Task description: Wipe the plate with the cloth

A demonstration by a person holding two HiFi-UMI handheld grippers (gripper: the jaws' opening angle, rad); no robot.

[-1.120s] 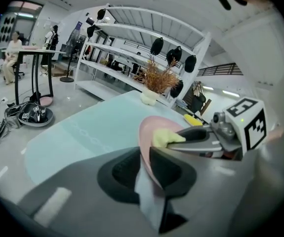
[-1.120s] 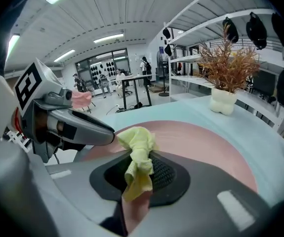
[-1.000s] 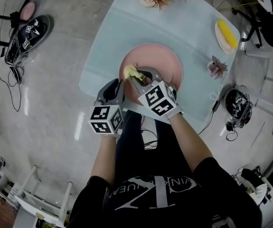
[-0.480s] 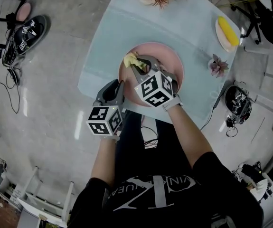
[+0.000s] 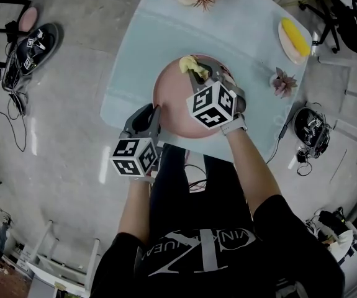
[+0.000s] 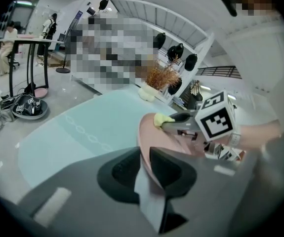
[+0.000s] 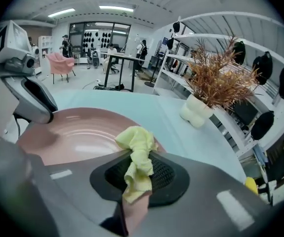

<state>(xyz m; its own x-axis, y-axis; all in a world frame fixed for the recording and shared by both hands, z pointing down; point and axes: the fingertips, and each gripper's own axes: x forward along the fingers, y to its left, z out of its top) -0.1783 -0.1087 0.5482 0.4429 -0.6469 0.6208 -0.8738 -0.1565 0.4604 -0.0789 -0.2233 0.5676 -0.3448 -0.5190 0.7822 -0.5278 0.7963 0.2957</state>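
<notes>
Bright, even light is falling from white ceiling strip lamps [image 7: 114, 7] in the right gripper view's upper left, soft glare is streaking the round pink plate [image 7: 77, 132], and fisheye distortion is bending every view's edges.

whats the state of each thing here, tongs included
left tongs: shut on the plate's near rim
right tongs: shut on the cloth
plate: face up, gripped at its near edge
cloth: bunched up, at the plate's far rim
potted plant: upright
</notes>
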